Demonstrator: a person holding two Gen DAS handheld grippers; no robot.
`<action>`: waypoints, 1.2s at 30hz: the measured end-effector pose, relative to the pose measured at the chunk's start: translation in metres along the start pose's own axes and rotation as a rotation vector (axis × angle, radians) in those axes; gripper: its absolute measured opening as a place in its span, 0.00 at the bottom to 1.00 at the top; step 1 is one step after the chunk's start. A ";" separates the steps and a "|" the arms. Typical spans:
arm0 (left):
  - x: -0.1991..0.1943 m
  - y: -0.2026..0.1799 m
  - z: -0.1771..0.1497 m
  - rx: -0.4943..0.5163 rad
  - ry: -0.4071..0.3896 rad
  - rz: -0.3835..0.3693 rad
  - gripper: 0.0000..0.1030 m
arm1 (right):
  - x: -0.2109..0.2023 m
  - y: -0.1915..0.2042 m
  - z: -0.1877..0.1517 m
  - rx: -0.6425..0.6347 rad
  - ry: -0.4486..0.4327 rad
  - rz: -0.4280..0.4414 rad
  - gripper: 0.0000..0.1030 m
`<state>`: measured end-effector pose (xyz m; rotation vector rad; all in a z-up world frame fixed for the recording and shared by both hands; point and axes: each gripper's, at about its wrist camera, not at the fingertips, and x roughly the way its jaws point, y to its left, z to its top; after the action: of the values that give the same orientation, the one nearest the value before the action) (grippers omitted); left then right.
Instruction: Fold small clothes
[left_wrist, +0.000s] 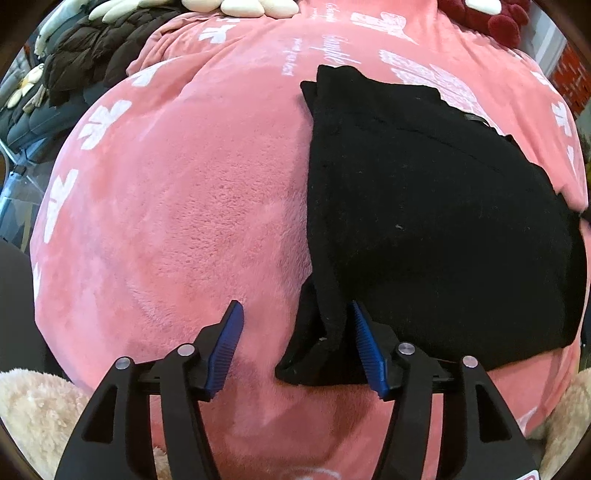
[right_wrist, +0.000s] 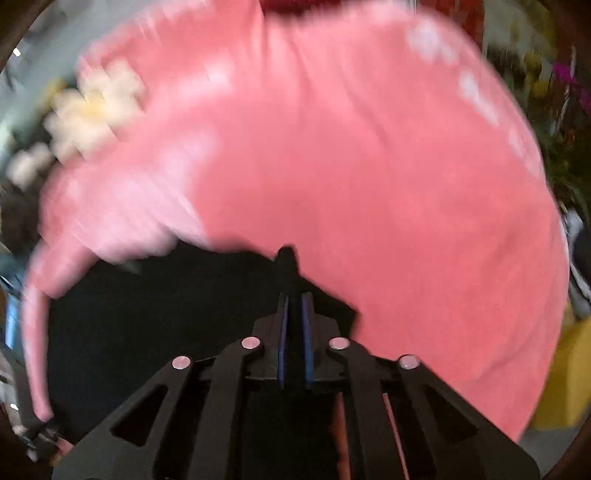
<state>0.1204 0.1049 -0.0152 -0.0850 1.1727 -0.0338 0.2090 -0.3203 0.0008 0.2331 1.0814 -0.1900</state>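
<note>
Two grippers, one black garment (left_wrist: 424, 221), on a pink fleece blanket (left_wrist: 177, 206). Nearest in the left wrist view: left gripper (left_wrist: 295, 321) released, jaws wide apart, blue pads (left_wrist: 229, 347) bare. A loose near corner of the garment hangs between the jaws, close to the right-hand pad, touching or just beside it; cannot tell which. Nothing pinched. Judged: the left gripper is placed to take that corner, or has just let it go; the frames do not settle it.

Right wrist view is heavily motion-blurred. Right gripper (right_wrist: 293, 314) clenched, pads nearly together with a dark strip of the black garment (right_wrist: 166, 314) apparently caught between them; a small dark tip pokes out past the fingertips. Grasp looks real but blur keeps it from being certain. Likely reason for the hold: carrying an edge across for a fold.

Mid scene: the garment lies on the right half of the blanket, mostly flat, already layered, with a stepped edge at its far end. Blanket bare on the left, so there is room to work.

Far: cream petal-shaped cushions (left_wrist: 240, 7) at the blanket's far edge, a dark quilted item (left_wrist: 92, 55) far left, something dark red (left_wrist: 495, 18) far right. Beige plush (left_wrist: 33, 413) sits at the near left corner.
</note>
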 end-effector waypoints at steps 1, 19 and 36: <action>0.000 0.000 0.001 -0.001 -0.002 0.000 0.59 | -0.012 -0.006 -0.006 0.037 -0.048 0.038 0.08; -0.007 -0.008 -0.007 -0.004 -0.033 0.070 0.67 | -0.056 0.027 -0.127 -0.095 -0.022 0.036 0.17; -0.009 -0.017 -0.014 0.025 -0.043 0.118 0.72 | -0.053 0.009 -0.137 -0.011 -0.045 0.015 0.58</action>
<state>0.1042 0.0876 -0.0106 0.0056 1.1327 0.0578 0.0706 -0.2707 -0.0128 0.2259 1.0360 -0.1745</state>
